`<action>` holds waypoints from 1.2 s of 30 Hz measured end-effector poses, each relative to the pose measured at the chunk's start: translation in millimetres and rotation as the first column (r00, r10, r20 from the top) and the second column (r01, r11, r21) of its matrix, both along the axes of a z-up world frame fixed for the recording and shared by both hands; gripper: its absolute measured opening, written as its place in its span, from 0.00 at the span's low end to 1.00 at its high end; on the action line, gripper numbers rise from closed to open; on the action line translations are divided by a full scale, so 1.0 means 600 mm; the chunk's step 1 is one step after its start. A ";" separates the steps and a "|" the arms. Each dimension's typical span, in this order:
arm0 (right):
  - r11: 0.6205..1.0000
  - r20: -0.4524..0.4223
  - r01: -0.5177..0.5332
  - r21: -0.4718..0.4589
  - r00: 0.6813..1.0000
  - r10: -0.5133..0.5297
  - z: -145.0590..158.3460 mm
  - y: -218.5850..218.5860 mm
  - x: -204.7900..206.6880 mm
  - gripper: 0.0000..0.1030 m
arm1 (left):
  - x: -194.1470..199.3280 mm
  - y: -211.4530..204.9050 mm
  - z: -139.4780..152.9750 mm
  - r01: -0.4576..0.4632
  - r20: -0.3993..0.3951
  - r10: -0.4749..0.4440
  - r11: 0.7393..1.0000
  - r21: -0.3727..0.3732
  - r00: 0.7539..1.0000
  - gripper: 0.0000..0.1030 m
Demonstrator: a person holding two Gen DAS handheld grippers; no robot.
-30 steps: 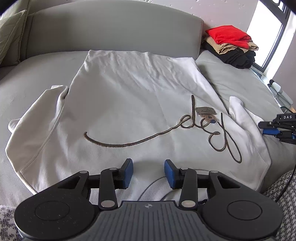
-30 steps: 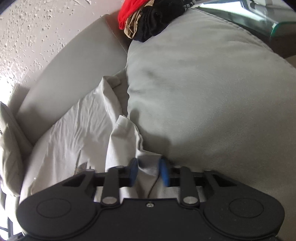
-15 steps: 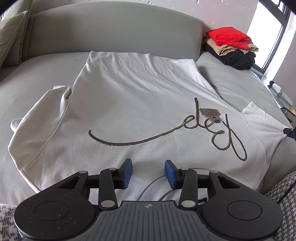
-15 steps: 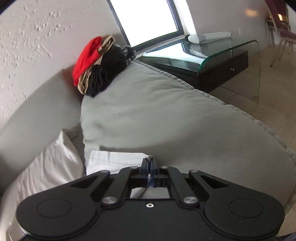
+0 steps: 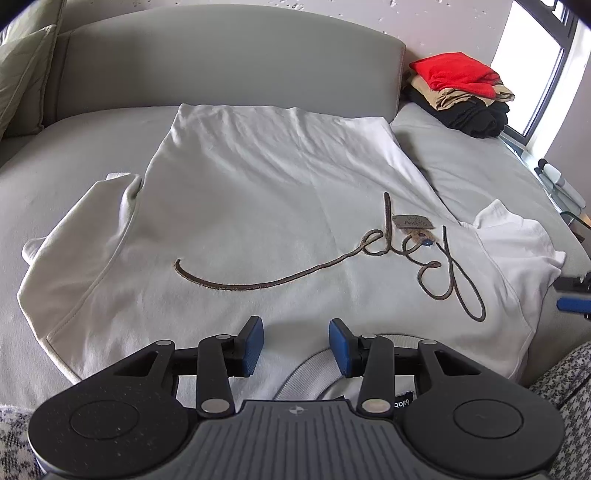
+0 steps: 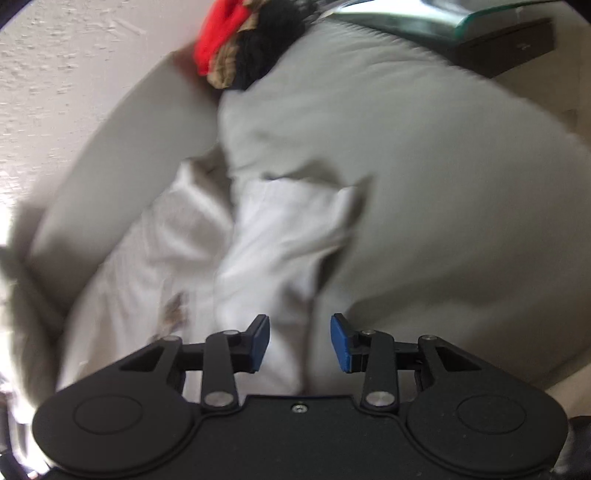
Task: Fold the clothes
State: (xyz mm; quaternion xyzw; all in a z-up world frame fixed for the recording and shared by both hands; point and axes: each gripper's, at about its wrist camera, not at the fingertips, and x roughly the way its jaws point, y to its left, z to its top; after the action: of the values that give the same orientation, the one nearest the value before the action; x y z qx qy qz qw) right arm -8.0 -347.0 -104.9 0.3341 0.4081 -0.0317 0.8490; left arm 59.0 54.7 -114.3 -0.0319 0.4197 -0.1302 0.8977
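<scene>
white sweatshirt [image 5: 258,221] lies spread flat, front up, on the grey sofa seat [image 5: 74,155], its hem toward the sofa backrest [image 5: 221,62] and its ribbed collar [image 5: 306,376] nearest me, partly hidden under my left gripper [image 5: 295,345]. brown script embroidery [image 5: 369,262] runs across the chest, with a small hang tag [image 5: 412,222] lying on it. one sleeve [image 5: 74,251] is folded in along the left side; the other sleeve [image 5: 517,251] lies out flat toward the right edge of the seat. my left gripper: jaws wide apart, blue pads [image 5: 251,345] clear of each other, nothing between them, hovering just over the cloth beside the collar; i cannot tell if the pads touch the fabric. my right gripper [image 6: 299,341]: jaws also wide apart, holding nothing; its view is motion-blurred. the right-side sleeve [image 6: 280,236] lies directly ahead of those jaws and runs back in under the gap between the pads; contact cannot be read through the blur. from the left wrist view one blue pad of the right gripper [image 5: 572,304] shows at the frame's right edge, just beyond the sleeve cuff, apart from it. farther out: a stack of folded clothes [image 5: 461,92], red on tan on black, sits at the far right corner of the seat by the window [image 5: 546,66]; a glass side table [image 6: 480,22] stands beyond the cushion.
</scene>
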 end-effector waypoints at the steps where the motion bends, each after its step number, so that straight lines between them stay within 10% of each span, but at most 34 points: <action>1: 1.000 0.021 -0.031 0.008 0.999 0.030 0.005 0.010 0.006 0.28 | -0.001 -0.001 0.000 0.000 0.001 0.000 1.000 0.002 1.000 0.40; 8: 0.983 0.014 -0.183 -0.035 0.983 0.183 -0.023 0.114 0.103 0.25 | -0.007 -0.006 0.000 0.010 0.016 -0.011 1.000 0.029 1.000 0.40; 12: 0.930 -0.127 -0.063 -0.362 0.992 0.018 -0.058 0.116 0.106 0.00 | -0.015 0.001 0.003 0.016 0.030 -0.017 0.999 0.033 0.999 0.40; 19: 0.893 -0.122 0.028 -0.450 0.988 -0.093 -0.017 0.101 0.064 0.00 | -0.036 0.032 0.015 -0.005 0.088 0.004 1.000 0.018 0.996 0.37; 23: 0.928 -0.063 -0.057 -0.368 0.997 0.036 0.008 0.136 0.039 0.07 | -0.044 0.049 0.015 -0.015 0.077 0.013 0.999 0.031 0.997 0.26; 28: 0.913 -0.202 -0.297 -0.281 0.948 0.246 -0.023 0.219 0.031 0.14 | -0.070 0.037 0.006 0.074 -0.051 -0.069 0.992 0.107 0.996 0.20; 33: 0.881 -0.178 -0.379 -0.284 0.924 0.339 0.015 0.257 0.001 0.18 | -0.107 0.133 0.039 -0.078 0.005 0.079 0.992 -0.098 0.997 0.18; 36: 0.890 -0.046 -0.384 -0.247 0.922 0.385 0.040 0.283 0.008 0.46 | -0.101 0.208 0.067 -0.251 0.118 0.277 0.948 -0.197 0.954 0.27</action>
State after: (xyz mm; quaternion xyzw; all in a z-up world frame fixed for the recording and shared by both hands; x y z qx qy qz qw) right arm -3.0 -177.3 -80.7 0.1369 0.4569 0.0861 0.8747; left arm -1.6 179.7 -74.1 -0.1593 0.3323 -0.0481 0.9284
